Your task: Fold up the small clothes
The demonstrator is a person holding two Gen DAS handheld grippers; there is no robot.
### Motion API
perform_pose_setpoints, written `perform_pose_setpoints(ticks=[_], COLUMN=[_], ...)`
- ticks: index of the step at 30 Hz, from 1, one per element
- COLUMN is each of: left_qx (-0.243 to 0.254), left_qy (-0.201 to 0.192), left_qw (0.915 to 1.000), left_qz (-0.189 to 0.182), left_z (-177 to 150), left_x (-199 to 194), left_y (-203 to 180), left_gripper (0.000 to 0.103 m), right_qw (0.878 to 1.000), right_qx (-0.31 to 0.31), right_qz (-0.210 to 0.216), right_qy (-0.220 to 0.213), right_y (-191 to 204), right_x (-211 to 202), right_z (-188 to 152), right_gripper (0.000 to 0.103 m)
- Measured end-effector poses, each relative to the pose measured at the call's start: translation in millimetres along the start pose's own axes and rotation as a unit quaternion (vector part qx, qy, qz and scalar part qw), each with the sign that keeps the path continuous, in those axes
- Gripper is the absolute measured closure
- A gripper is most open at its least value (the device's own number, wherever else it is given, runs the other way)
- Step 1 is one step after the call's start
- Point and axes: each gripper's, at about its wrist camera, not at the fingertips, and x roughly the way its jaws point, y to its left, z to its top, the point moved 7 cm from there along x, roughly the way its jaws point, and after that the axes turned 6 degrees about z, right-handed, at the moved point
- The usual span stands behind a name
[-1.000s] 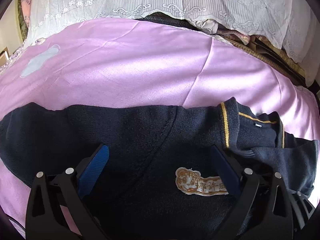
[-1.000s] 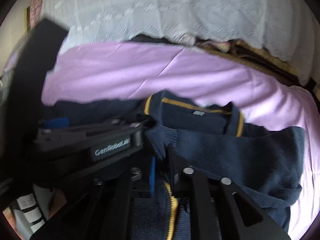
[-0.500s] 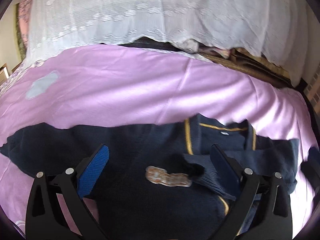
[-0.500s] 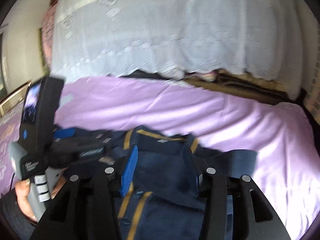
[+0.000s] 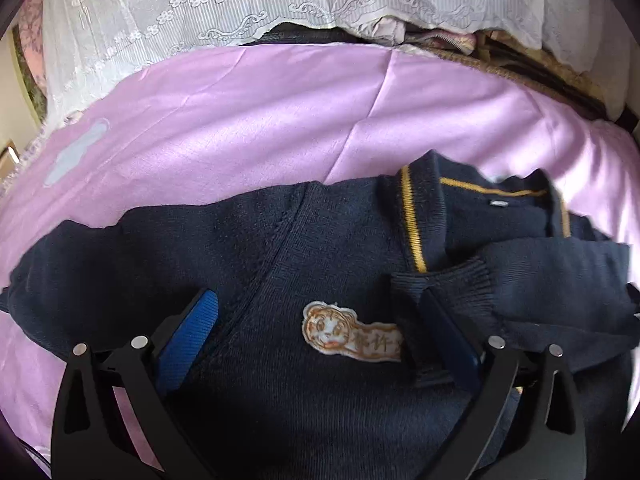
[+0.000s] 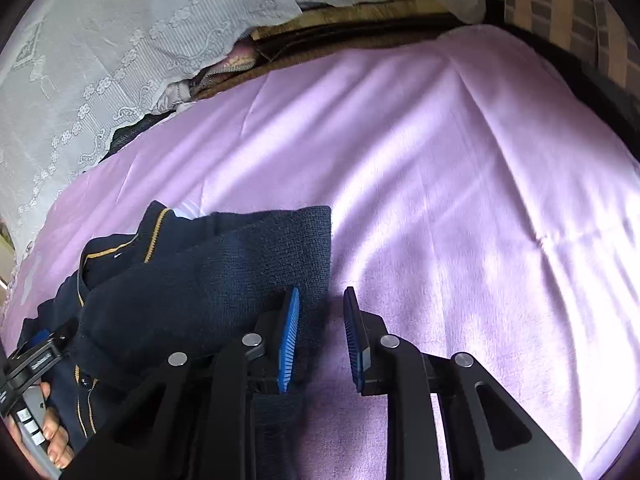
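The sweater (image 5: 328, 248) is dark, matt knit with ribbed cuffs, and an embroidered cloth badge (image 5: 350, 332) sits at 6 o'clock. Under it the sheet (image 6: 460, 184) is smooth lilac cloth with a soft sheen. At 12 o'clock hangs thin white lace (image 5: 224, 4); the pads (image 6: 289, 340) are ridged blue plastic

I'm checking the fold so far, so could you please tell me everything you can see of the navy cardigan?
The cardigan is dark navy knit with yellow stripes along its collar and a tiger badge on the chest. It lies on the purple sheet, one ribbed cuff folded across the front. The left gripper stands open over the badge; the right gripper is open at its edge, holding nothing.
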Motion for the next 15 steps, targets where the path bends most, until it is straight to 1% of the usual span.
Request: perform_pose_setpoints(ticks=[1,3,5,8,11,15], left_qx=[-0.012,-0.035,-0.045,-0.047,-0.036,-0.036], left_qy=[0.002,0.001,0.007,0.038,0.049,0.071], left_qw=[0.9997,0.9981,0.9971,0.9943,0.9927,0.9902], left_qz=[-0.023,-0.05,-0.061,-0.088,-0.104,-0.114], left_z=[1,4,5,7,3,1], left_x=[-3,-5,-4,7,9,12], left_y=[3,7,8,2,0,-1], left_gripper=[0.005,0.005,0.005,0.005,0.005,0.005], right_qw=[1.0,1.0,1.0,0.997,0.995,0.996], right_qx=[-0.001,0.002,0.019,0.052,0.073,0.067], right_qz=[-0.005,-0.004,0.015,0.048,0.064,0.059], right_qy=[-0.002,-0.007,-0.018,-0.025,-0.022,-0.023], right_y=[-1,-2,-4,-11,-15,-12], right_x=[0,-1,-4,-7,-6,-6], right_z=[-1,-4,-6,-6,-7,-7], right_gripper=[0.074,0.07,0.07,0.069,0.067,0.065])
